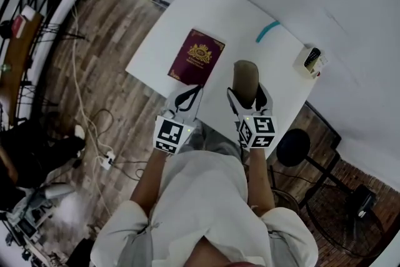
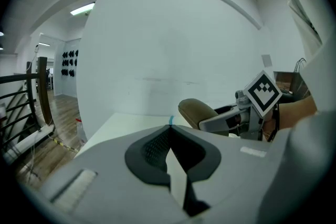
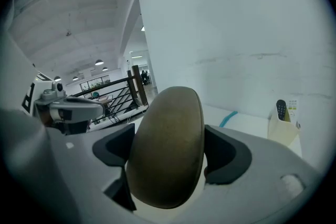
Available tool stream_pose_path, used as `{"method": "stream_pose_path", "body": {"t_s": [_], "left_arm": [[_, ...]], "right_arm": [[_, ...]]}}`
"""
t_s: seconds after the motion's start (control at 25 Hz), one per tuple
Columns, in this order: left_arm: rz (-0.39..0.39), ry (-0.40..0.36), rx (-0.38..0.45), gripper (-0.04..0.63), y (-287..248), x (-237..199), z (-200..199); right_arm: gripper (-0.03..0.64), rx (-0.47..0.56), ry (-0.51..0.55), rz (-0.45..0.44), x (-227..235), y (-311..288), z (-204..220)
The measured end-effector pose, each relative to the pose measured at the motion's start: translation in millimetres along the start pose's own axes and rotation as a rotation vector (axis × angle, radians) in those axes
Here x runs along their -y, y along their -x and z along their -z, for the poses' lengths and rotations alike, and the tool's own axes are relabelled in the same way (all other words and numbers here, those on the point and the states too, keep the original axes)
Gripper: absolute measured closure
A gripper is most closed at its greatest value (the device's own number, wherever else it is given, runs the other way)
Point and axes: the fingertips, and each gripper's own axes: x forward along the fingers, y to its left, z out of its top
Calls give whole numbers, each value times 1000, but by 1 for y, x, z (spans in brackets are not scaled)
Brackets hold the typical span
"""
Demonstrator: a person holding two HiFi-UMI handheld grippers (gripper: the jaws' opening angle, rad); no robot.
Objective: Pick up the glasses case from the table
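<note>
The olive-brown glasses case (image 1: 245, 77) stands upright between the jaws of my right gripper (image 1: 249, 99), which is shut on it over the near edge of the white table (image 1: 237, 9). In the right gripper view the case (image 3: 168, 149) fills the gap between both dark pads (image 3: 227, 153). It also shows in the left gripper view (image 2: 197, 112), held by the right gripper (image 2: 245, 113). My left gripper (image 1: 189, 97) hangs beside it to the left, shut and empty, its tips (image 2: 170, 128) meeting in a point.
A maroon booklet (image 1: 197, 56) lies on the table just beyond the left gripper. A teal strip (image 1: 267, 30) and a beige holder with a remote (image 1: 310, 61) sit farther right. A black stool (image 1: 292, 147) and floor cables (image 1: 94, 128) flank the person.
</note>
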Motion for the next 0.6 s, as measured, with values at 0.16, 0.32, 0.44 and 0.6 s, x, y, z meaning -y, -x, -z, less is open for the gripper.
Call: {"method": "stream_pose_path", "body": {"t_s": [0.16,0.32,0.44,0.6], "left_arm": [[8,-14,41,577,15,4,-13],[21,-31,78,577,30,10,-25],[30,-47,98,577,41,15,-30],[46,-51,129,577,57,25,-39]], "right_arm": [[212,67,17,3,-12,26,-18],[212,136,37,6,-25,53,-34],[212,179,41,9,-33,71,-40],[212,230,38,16,-42,94,-46]]}}
